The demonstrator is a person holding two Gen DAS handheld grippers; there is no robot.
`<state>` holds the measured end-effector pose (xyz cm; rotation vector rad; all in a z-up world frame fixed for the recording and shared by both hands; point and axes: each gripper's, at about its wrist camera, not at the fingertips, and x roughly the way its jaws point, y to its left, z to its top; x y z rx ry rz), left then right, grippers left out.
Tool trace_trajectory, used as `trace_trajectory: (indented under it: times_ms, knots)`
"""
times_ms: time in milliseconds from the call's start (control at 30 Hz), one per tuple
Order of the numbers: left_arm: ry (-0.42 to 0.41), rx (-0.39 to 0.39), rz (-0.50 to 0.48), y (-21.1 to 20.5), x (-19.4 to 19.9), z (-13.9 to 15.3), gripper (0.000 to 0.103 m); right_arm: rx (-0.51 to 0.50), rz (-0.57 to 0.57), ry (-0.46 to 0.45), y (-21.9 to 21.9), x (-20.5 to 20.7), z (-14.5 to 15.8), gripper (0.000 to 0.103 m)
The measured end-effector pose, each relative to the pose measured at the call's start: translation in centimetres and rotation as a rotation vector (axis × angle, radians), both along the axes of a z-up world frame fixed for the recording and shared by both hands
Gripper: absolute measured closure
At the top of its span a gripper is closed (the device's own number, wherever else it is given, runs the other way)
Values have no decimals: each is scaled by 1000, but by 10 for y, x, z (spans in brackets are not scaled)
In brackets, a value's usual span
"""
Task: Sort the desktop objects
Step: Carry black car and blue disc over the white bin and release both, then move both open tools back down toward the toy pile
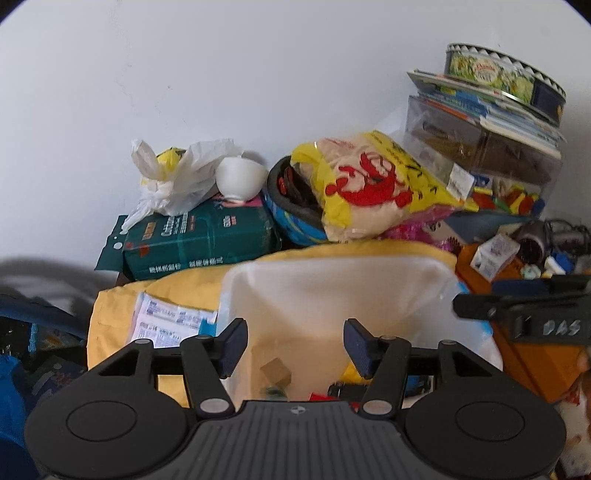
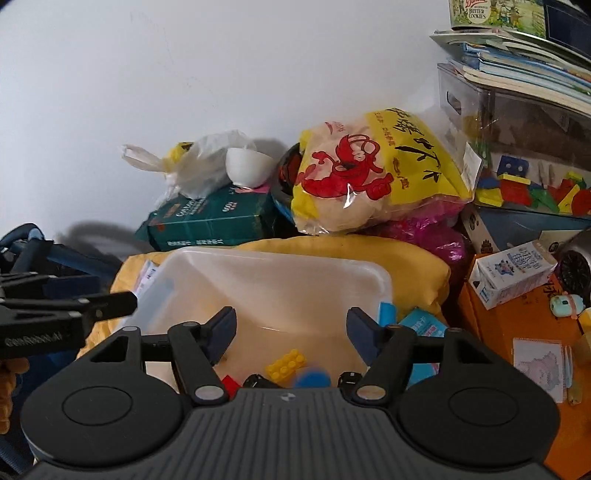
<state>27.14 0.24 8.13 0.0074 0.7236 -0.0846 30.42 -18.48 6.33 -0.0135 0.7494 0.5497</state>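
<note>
Translucent plastic bin (image 2: 258, 280), knobbly yellow brick (image 2: 286, 363)

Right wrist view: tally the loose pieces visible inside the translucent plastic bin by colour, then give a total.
Inside the translucent plastic bin:
Yellow: 1, studded yellow building brick
Red: 1, small red block
Blue: 1, blurred blue round piece
Black: 2, small black round pieces
Total: 5

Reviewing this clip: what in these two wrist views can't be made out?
- Floor of the translucent bin: both views, its near part hidden by the gripper bodies.
- Blue round piece in the bin: right wrist view, blurred.
- Cookie tin: right wrist view, cut off by the top edge.
- White plastic bag: both views, contents wrapped apart from a yellow patch.
</note>
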Motion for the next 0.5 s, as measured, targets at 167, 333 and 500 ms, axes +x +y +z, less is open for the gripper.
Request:
trace_trajectory:
  times_ms: [167, 333, 500]
  knots:
    - [-1, 3, -17, 6, -35, -22, 42, 15, 42, -28, -13, -29, -8, 34]
    - [11, 22, -55, 8, -98, -55, 42, -12, 120, -20, -25, -85, -39, 34]
    - [33, 41, -70, 7, -168, -93, 42, -79, 201, 16, -34, -155, -86, 36]
